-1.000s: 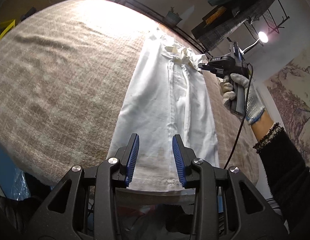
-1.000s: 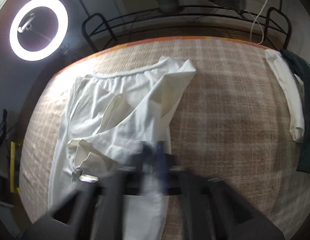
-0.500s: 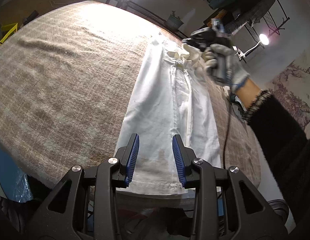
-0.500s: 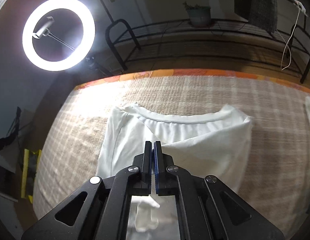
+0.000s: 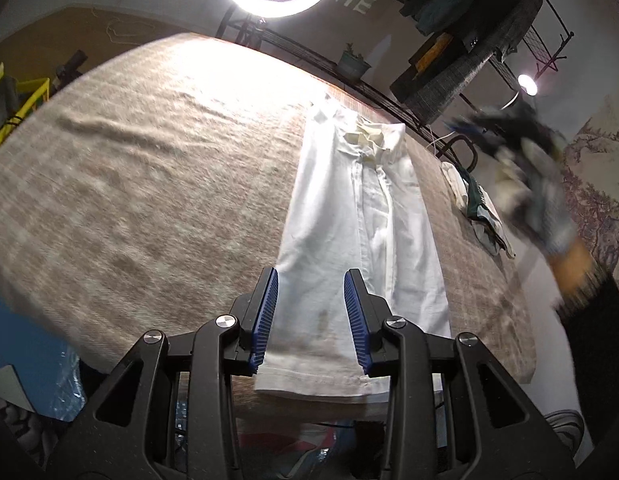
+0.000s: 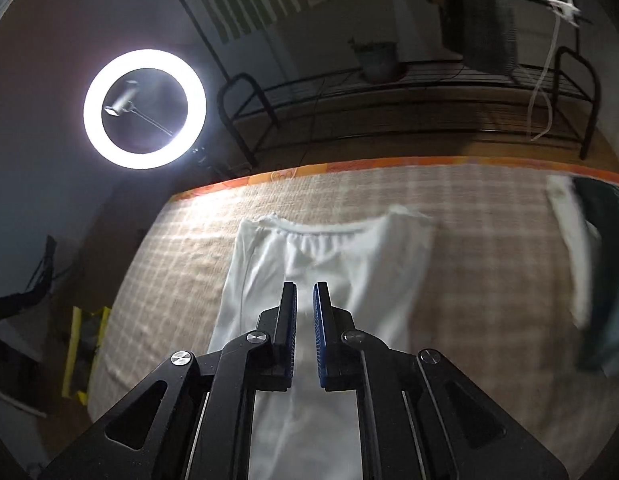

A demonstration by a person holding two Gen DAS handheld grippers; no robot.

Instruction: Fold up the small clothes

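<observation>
White trousers (image 5: 361, 224) lie folded lengthwise near the blanket's (image 5: 149, 184) right edge; right gripper (image 6: 305, 304) has just been opening, nothing between its jaws; left gripper (image 5: 311, 312) hovers spread over the hem, cross-folds remaining

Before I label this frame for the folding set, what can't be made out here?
- Left wrist view: the right gripper and its gloved hand are smeared by motion blur.
- Left wrist view: the white garment's near hem is partly covered by the left gripper.
- Right wrist view: the clothes pile is blurred and cut by the right edge.
</observation>
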